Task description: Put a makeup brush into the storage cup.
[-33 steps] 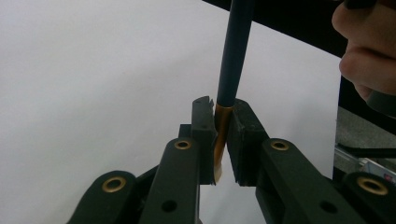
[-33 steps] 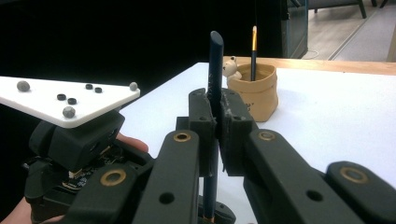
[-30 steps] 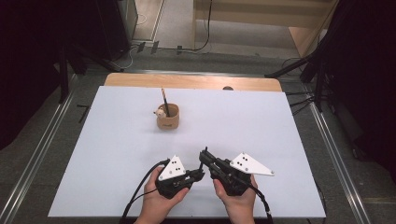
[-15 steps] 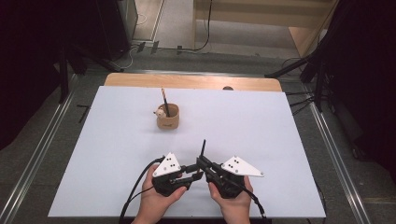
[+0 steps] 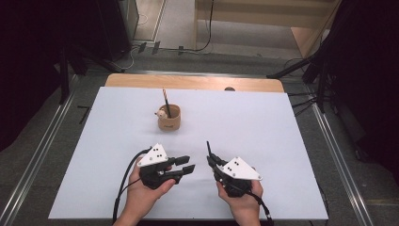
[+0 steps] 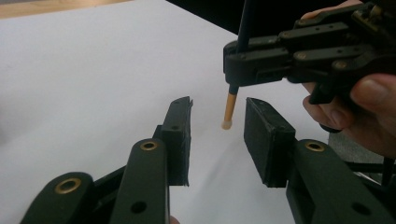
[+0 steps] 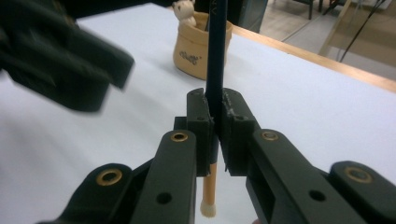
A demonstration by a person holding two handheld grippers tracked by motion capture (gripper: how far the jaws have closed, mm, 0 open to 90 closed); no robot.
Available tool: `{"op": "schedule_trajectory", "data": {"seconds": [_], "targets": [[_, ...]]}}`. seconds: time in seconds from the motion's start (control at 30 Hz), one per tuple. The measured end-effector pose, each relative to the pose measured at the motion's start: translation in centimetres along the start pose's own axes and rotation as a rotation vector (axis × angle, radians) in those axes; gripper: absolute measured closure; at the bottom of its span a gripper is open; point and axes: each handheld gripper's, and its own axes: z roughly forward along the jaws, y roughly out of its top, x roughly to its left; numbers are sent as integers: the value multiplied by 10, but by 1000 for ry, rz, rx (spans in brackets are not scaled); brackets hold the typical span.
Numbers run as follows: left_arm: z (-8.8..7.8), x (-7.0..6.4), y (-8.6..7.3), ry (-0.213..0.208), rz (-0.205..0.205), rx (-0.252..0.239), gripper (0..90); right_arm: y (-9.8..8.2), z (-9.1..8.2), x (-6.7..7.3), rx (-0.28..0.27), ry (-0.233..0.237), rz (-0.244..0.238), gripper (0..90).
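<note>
While clamped upright betw. the right gripper's (image 7: 214, 122) jaws, the dark pencil (image 7: 215, 56) has its orange end w/ a pale eraser tip hanging below the pads, above the white table sheet (image 5: 263, 127) near the front edge; in the high view the pencil (image 5: 208, 148) sticks up from the right gripper (image 5: 214, 161), which sits front-centre-right in the person's right hand (image 5: 242, 200). Just beside it, the left gripper (image 6: 217, 128) has its jaws apart, having just been opening, w/ nothing pressed betw. them; the pencil's eraser end (image 6: 228, 112) hangs in line w/ the gap but a bit beyond the pads, not touching either. In the high view the left gripper (image 5: 187, 164) points toward the right one, near but apart. Farther back, mid-table, stands a small tan cup (image 5: 169, 118) holding one more dark pencil (image 5: 166, 101), leaning, plus a small pale animal figure (image 5: 162, 113) at its rim; cup's inside otherwise too small to tell. Beyond the sheet shows a strip of wooden tabletop (image 5: 188, 81).
</note>
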Motion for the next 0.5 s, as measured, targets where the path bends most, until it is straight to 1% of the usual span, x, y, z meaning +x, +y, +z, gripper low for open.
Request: {"op": "schedule_trajectory", "data": {"seconds": [0.03,0.1,0.17,0.23,0.27,0.3,0.37,0.43,0.5], "targets": [[-1,0,3,3,-2,9,637,0,1,1,7,-4,-13,848],[-3,1,10,-8,-13,19,644,-1,3,3,31,-17,-64,848],[-4,1,16,-1,-11,38,653,-2,5,8,48,-24,-102,848],[-3,1,21,-4,-13,54,680,-2,7,14,62,-29,-161,848],[-3,0,23,-4,-8,65,687,-2,8,17,72,-31,-188,848],[-3,-1,25,4,-7,72,698,-2,9,20,82,-33,-213,848],[-3,-2,29,15,-6,83,705,-3,11,25,89,-39,-252,848],[-2,-3,31,12,-6,89,712,-4,13,27,90,-33,-289,848],[-2,-4,33,6,-11,95,719,-4,13,30,97,-37,-309,848]]}}
